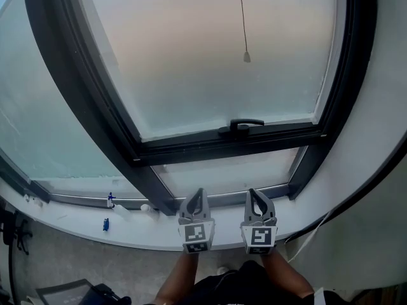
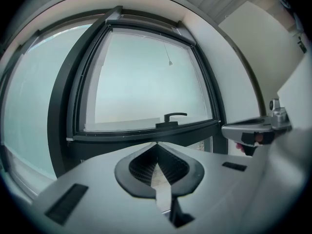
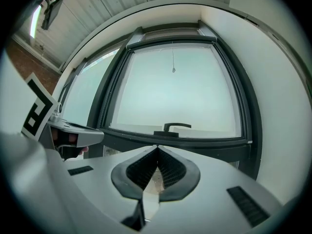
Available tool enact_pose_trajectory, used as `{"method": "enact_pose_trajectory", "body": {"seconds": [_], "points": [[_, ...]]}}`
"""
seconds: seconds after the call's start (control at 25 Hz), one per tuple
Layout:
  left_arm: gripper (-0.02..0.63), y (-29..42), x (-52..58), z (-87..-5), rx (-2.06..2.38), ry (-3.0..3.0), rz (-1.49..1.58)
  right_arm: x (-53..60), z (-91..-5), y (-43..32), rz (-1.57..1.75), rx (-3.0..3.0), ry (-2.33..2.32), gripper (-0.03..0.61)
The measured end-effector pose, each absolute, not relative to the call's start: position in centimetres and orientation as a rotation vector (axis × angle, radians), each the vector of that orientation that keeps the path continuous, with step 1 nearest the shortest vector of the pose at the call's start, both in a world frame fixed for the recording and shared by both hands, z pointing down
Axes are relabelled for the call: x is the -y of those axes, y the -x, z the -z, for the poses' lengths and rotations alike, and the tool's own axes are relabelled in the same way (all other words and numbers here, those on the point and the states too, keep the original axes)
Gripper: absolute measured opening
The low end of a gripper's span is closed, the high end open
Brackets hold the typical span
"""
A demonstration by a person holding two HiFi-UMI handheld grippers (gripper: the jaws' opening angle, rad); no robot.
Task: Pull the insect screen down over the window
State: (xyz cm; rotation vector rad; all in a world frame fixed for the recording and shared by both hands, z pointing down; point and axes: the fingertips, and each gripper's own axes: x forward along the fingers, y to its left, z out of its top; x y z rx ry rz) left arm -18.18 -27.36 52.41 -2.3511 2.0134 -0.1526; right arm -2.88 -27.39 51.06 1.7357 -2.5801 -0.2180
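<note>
A dark-framed window (image 1: 146,146) fills the head view, with a black handle (image 1: 242,126) on its lower rail. A thin pull cord with a small weight (image 1: 247,57) hangs in front of the pane from above; it also shows as the cord (image 2: 169,61) in the left gripper view and the cord (image 3: 173,69) in the right gripper view. The screen's housing (image 3: 170,33) sits along the top of the frame. My left gripper (image 1: 199,192) and right gripper (image 1: 253,192) are side by side below the window, over the sill, level, both shut and empty, well short of the cord.
A white sill (image 1: 76,218) runs under the window, with small blue items (image 1: 109,199) on it at the left. A fixed pane (image 1: 38,126) lies to the left and a white wall (image 1: 381,138) to the right. A pale cable (image 1: 318,227) hangs at the lower right.
</note>
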Motion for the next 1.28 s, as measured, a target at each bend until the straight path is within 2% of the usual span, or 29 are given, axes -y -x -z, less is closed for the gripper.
{"method": "enact_pose_trajectory", "body": {"seconds": [0.44,1.28], "points": [[0.003,14.6,31.8,-50.3,-2.059,2.368,0.103,33.4,-50.3,0.0,0.194,2.621,-1.676,0.003],[0.003,14.1,35.7,-49.8,-2.192,2.291,0.095,39.1,-51.4,-1.7,0.152,2.666,-1.624,0.003]]}}
